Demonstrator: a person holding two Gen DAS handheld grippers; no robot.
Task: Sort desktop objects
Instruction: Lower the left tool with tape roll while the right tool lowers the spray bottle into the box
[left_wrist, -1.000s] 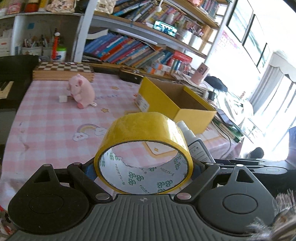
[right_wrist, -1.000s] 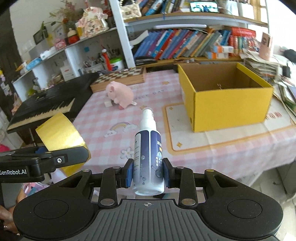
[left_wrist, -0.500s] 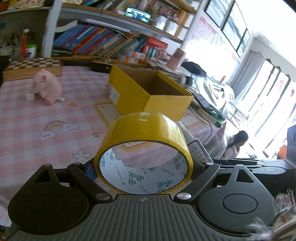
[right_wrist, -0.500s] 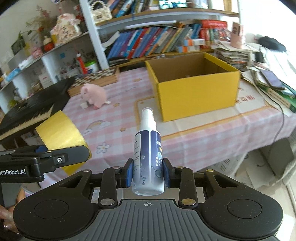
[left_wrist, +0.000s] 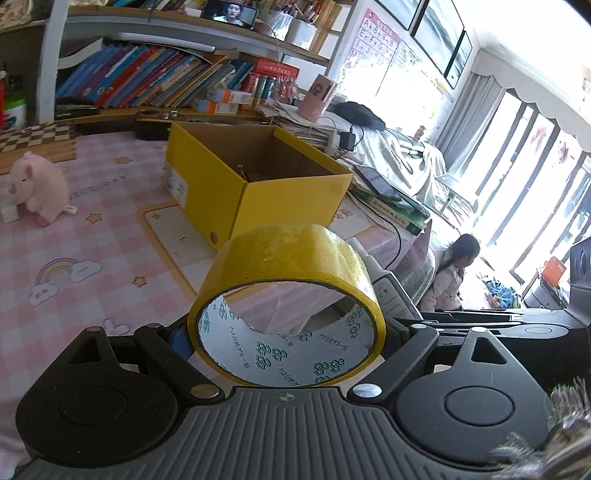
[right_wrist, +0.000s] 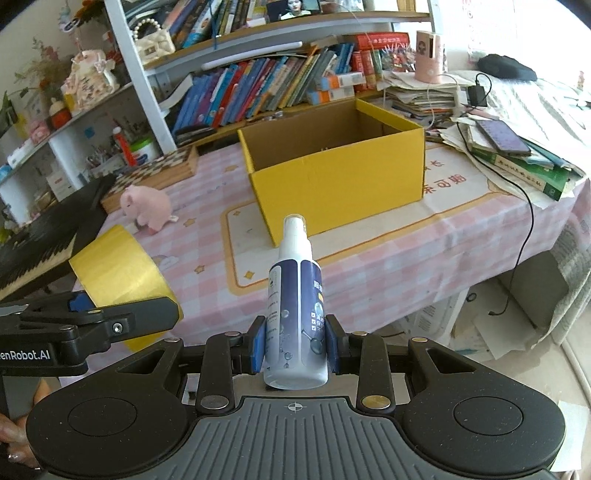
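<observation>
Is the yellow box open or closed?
Open. The yellow box has no lid on top, and both views look straight down onto its brown inside walls. Its floor is mostly hidden.

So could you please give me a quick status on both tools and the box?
Left tool shut on tape. Right tool shut on spray bottle. Yellow box open on table, nothing in the way.

Both views have swung right — the box (left_wrist: 255, 177) now sits centre-frame in the left view, the pig (left_wrist: 37, 188) slid to its left edge — floor shows beside the table (right_wrist: 388, 266)
</observation>
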